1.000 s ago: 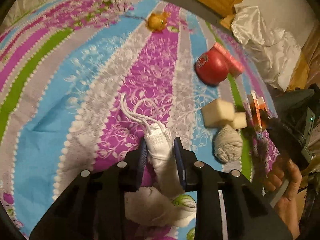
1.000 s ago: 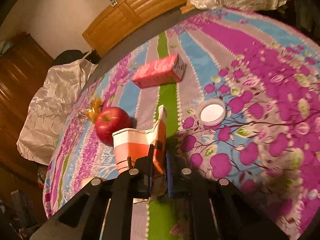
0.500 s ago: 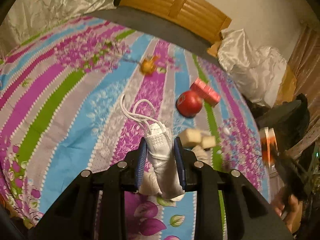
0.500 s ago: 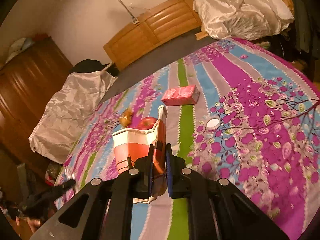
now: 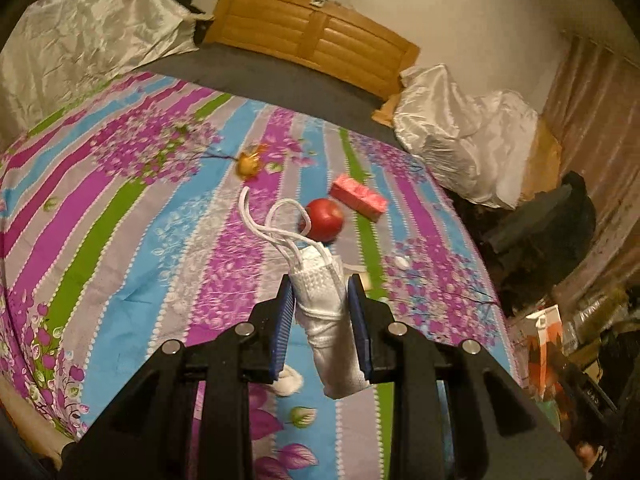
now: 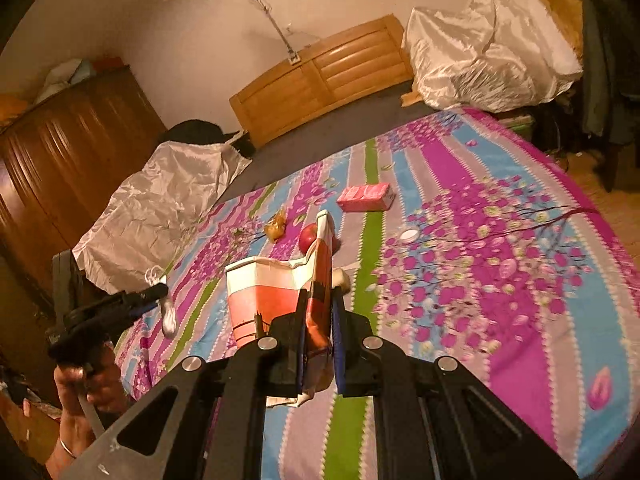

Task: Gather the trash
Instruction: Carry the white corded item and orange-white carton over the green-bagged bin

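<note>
My left gripper [image 5: 320,285] is shut on a white face mask [image 5: 326,320], whose ear loops curl up past the fingertips. It hangs above the striped floral bedsheet [image 5: 120,248]. My right gripper [image 6: 320,300] is shut on the torn wall of an orange and white paper carton [image 6: 264,292], also held above the bed. The right wrist view shows the left gripper [image 6: 158,294] at the left edge with the mask [image 6: 168,316] dangling from it. On the sheet lie a red apple [image 5: 325,219], a pink box [image 5: 359,197], a yellow wrapper [image 5: 249,162] and a white cap [image 5: 401,262].
A crumpled white tissue [image 5: 289,382] lies on the sheet under the left gripper. A wooden headboard [image 5: 312,48] stands behind the bed, with satin-covered bundles [image 5: 460,132] on both sides. A dark wardrobe [image 6: 60,152] is at the left, and a dark heap [image 5: 540,232] at the bed's right.
Both grippers have risen and drawn back from the bed, so the things on it look smaller and farther. The mask and the carton stay in their grips.
</note>
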